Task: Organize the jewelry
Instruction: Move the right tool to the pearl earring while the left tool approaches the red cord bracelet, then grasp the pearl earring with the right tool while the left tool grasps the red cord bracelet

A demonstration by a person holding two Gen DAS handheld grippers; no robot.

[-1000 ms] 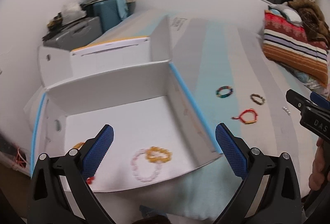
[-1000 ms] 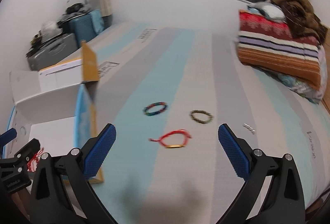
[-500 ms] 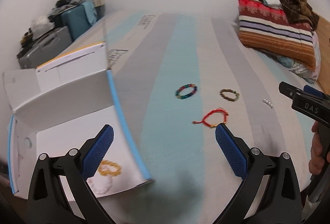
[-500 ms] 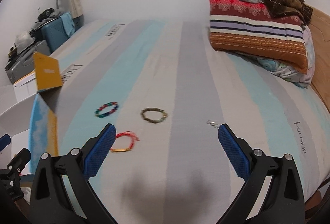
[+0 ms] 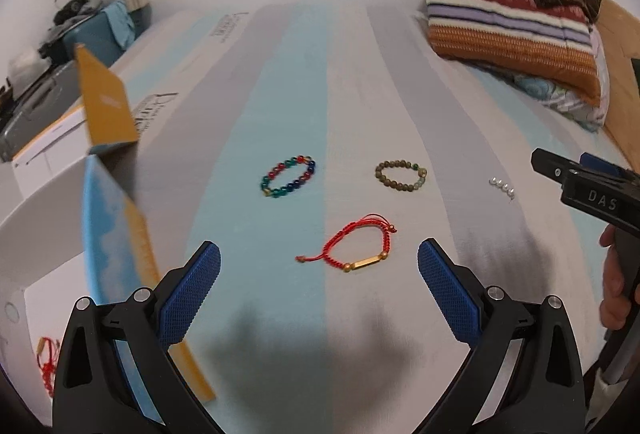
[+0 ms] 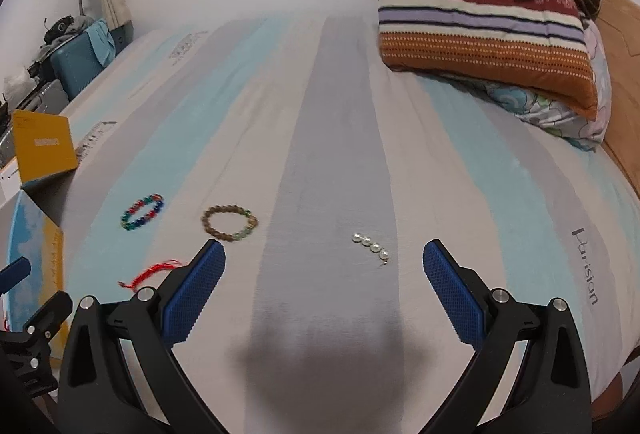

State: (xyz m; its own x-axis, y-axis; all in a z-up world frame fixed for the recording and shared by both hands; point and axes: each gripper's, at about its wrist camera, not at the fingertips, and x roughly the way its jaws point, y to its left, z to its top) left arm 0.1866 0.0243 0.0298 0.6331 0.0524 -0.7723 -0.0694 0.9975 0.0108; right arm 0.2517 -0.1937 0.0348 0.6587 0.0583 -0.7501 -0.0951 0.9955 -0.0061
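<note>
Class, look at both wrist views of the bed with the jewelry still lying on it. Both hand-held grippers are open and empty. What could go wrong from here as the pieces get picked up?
1. The pearl piece is small and lies flat on the soft sheet; the right hand-held gripper could pinch fabric or miss it.
2. The red cord bracelet has loose tails that might snag or slip from the left hand-held gripper.
3. The box sits at the bed's edge, so a nudge may tip it.
</note>
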